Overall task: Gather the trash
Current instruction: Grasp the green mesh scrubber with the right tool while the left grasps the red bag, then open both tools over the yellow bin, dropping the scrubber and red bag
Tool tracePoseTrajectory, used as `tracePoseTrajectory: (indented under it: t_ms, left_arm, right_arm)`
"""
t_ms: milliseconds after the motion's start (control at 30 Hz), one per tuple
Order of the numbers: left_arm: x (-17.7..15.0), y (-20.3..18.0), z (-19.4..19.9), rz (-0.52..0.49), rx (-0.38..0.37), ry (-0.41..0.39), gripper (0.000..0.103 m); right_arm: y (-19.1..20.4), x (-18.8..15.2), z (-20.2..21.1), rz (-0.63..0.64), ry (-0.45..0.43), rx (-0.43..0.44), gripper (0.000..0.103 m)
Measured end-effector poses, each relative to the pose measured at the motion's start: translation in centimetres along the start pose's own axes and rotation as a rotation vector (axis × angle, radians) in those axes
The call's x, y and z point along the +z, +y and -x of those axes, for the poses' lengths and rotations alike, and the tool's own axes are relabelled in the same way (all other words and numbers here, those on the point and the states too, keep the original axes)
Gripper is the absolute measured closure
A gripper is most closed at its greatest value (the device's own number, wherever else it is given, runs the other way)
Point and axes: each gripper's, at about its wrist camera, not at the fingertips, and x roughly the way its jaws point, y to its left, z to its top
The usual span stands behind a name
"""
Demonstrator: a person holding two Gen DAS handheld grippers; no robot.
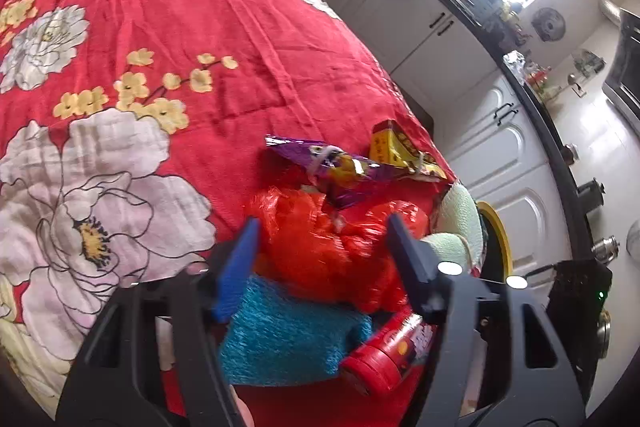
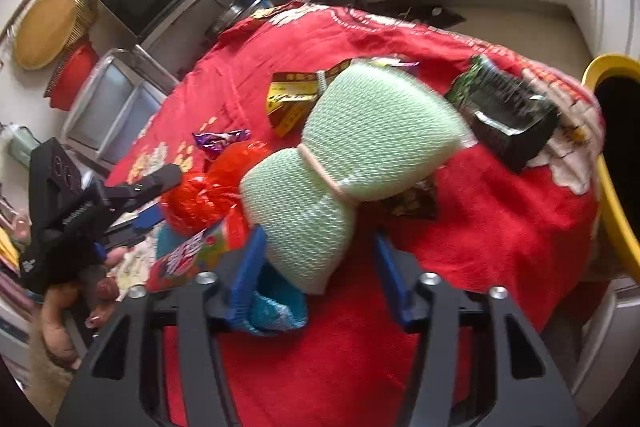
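Two grippers over a red floral tablecloth (image 1: 160,27). Mint mesh bundle (image 2: 360,147) lies diagonally, its near end between the right gripper (image 2: 320,259) pads, contact hard to tell. Left gripper (image 1: 324,239) straddles the orange plastic bag (image 1: 320,247), grip unclear. Only the right view shows the black-green wrapper (image 2: 504,107).

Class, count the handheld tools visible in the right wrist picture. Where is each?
2: the right tool at bottom centre around the green mesh bundle; the left tool at the left edge, by the orange bag.
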Motion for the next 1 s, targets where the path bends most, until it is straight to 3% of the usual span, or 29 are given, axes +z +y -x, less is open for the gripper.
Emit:
tracePoseTrajectory:
  t_ms: [300, 667, 1000]
  left_arm:
    - [0.0, -1.4, 0.6, -0.061, -0.010, -0.022, 0.101]
    - [1.0, -4.8, 3.7, -0.152, -0.040, -0.138, 0.102]
    - [1.6, -9.0, 4.7, -0.233, -0.087, -0.182, 0.102]
  right_arm:
    - [1.1, 0.3, 1.1, 0.059, -0.041, 0.008, 0.078]
    - [3.2, 0.6, 4.1, 0.215, -0.155, -0.076, 0.082]
    - [2.8, 1.2, 7.1, 0.236, -0.236, -0.109, 0.084]
